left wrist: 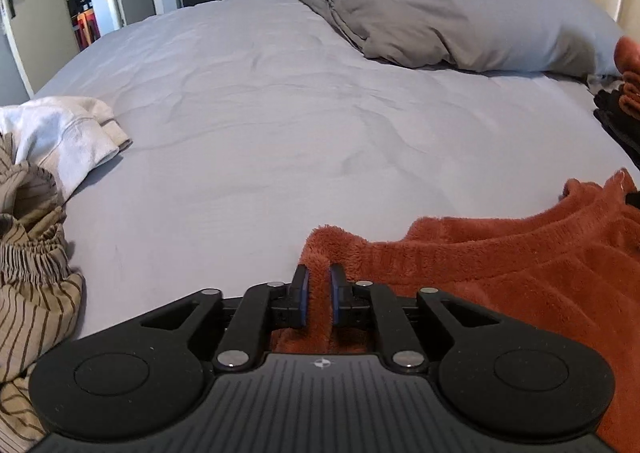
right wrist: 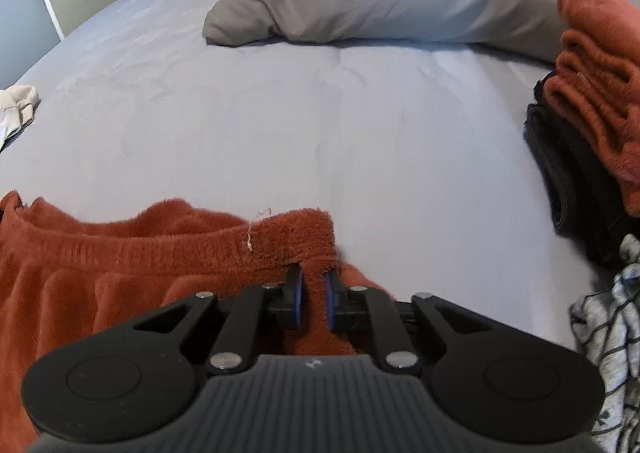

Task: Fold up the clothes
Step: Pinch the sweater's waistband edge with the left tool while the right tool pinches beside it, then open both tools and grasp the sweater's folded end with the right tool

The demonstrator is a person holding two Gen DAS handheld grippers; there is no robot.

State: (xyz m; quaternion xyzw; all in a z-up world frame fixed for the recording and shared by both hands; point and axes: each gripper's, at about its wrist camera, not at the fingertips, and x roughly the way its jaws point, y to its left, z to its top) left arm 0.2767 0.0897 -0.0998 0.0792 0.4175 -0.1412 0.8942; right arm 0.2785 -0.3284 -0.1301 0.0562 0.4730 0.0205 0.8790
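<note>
Two pinches, left tongs and right tongs each clamped on an end of the fuzzy rust-orange fleece garment, waistband running nine to three between them, equally near, low over the grey bed sheet.

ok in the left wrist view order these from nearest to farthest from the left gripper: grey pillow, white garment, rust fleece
1. rust fleece, pinched in the left gripper, lower right
2. white garment, left edge of the bed
3. grey pillow, far end, upper right
</note>
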